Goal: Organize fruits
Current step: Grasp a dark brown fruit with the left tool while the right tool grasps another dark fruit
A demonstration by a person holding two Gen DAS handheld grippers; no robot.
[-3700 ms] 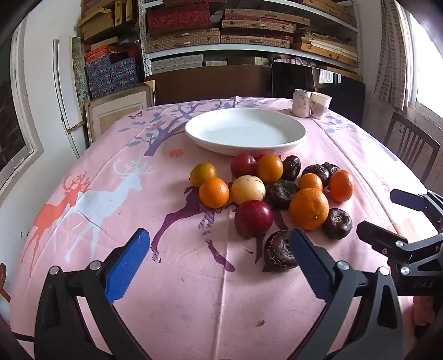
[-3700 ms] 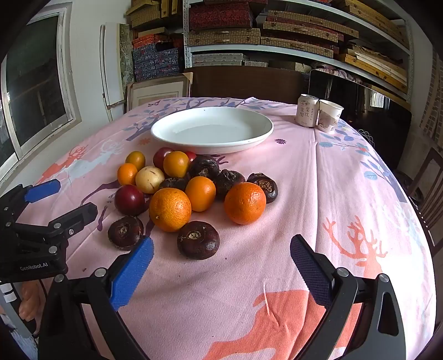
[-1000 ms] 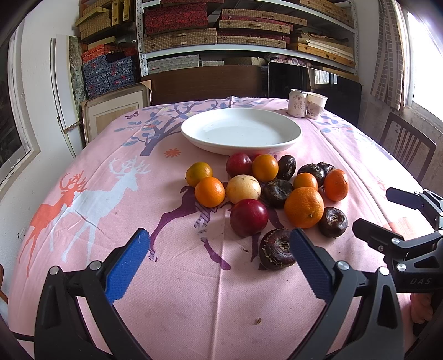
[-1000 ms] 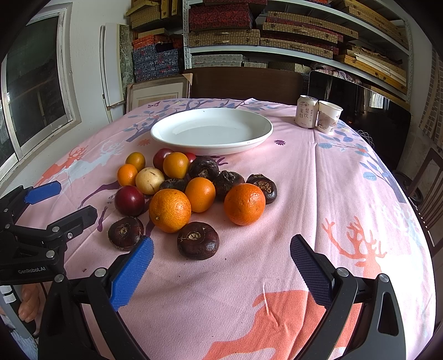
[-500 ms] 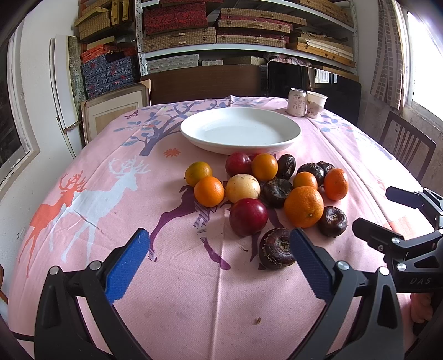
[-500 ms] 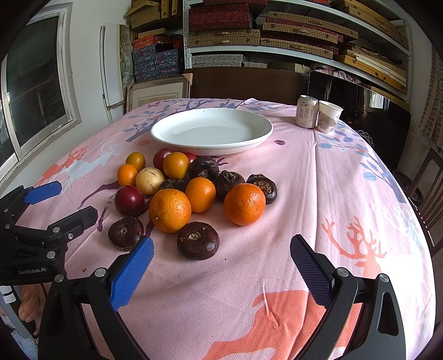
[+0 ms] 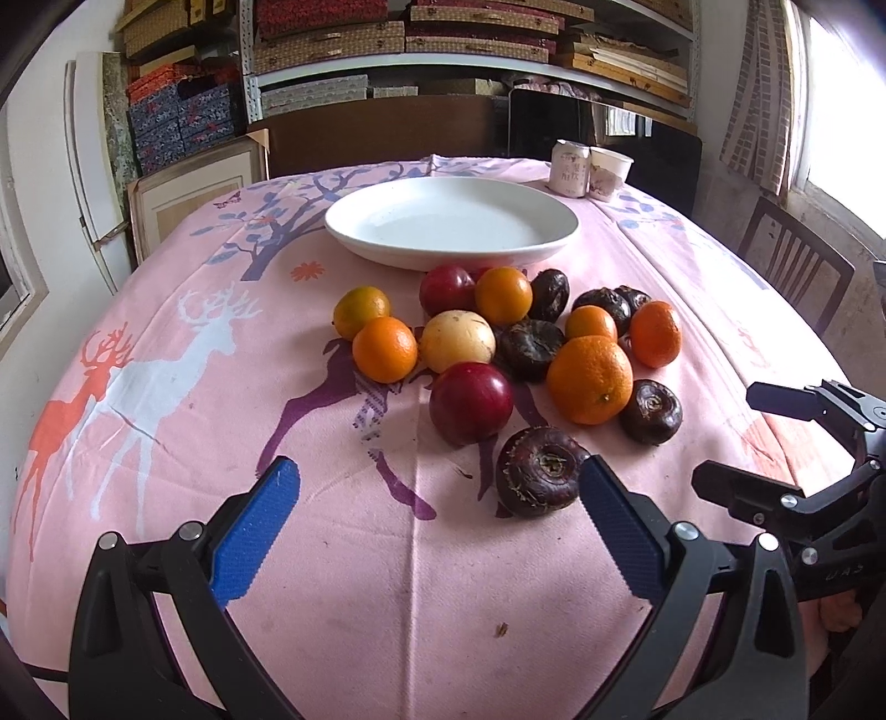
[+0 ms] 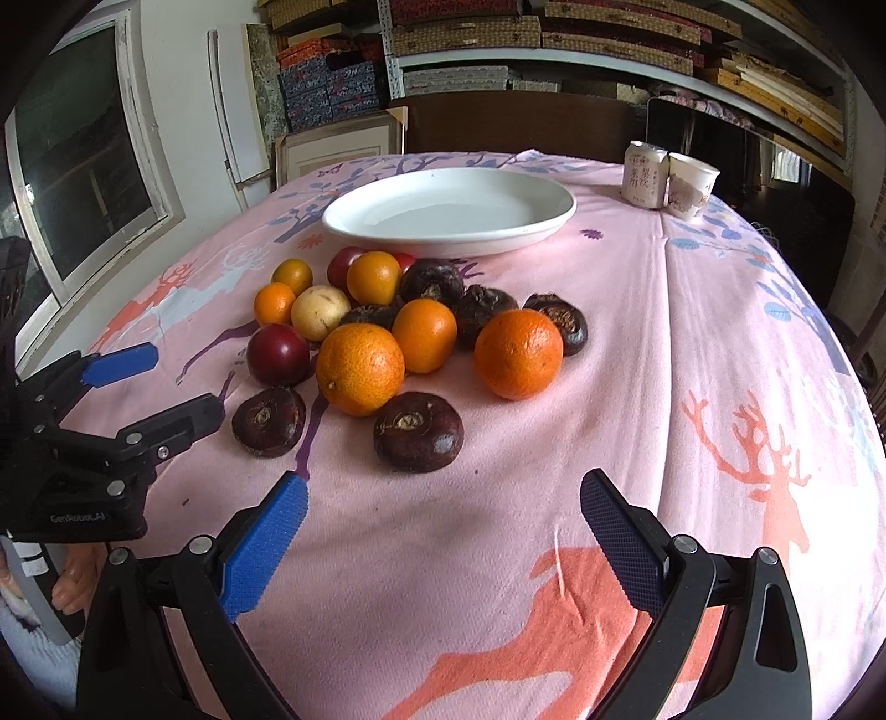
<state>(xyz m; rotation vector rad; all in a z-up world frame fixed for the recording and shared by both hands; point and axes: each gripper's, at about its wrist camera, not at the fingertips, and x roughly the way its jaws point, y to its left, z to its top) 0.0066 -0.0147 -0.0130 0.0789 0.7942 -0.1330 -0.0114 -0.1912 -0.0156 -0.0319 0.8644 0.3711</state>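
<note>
Several fruits lie in a cluster on the pink deer-print tablecloth: oranges [image 7: 590,379], red plums [image 7: 470,403], a pale yellow fruit [image 7: 457,341] and dark brown water chestnuts [image 7: 540,471]. Behind them stands an empty white plate [image 7: 451,224]. My left gripper [image 7: 437,531] is open, low over the cloth, its right finger beside the nearest chestnut. My right gripper [image 8: 443,531] is open too, just short of a dark chestnut [image 8: 418,432] and a large orange [image 8: 360,368]. Each gripper shows at the edge of the other's view.
A drink can [image 8: 642,174] and a paper cup [image 8: 689,185] stand at the table's far right. A wooden chair [image 7: 792,266] is at the right side. Shelves with boxes [image 7: 387,33] fill the back wall. A window [image 8: 77,171] is on the left.
Both grippers have edged slightly forward toward the fruit cluster and stay open. The fruits and plate have not moved.
</note>
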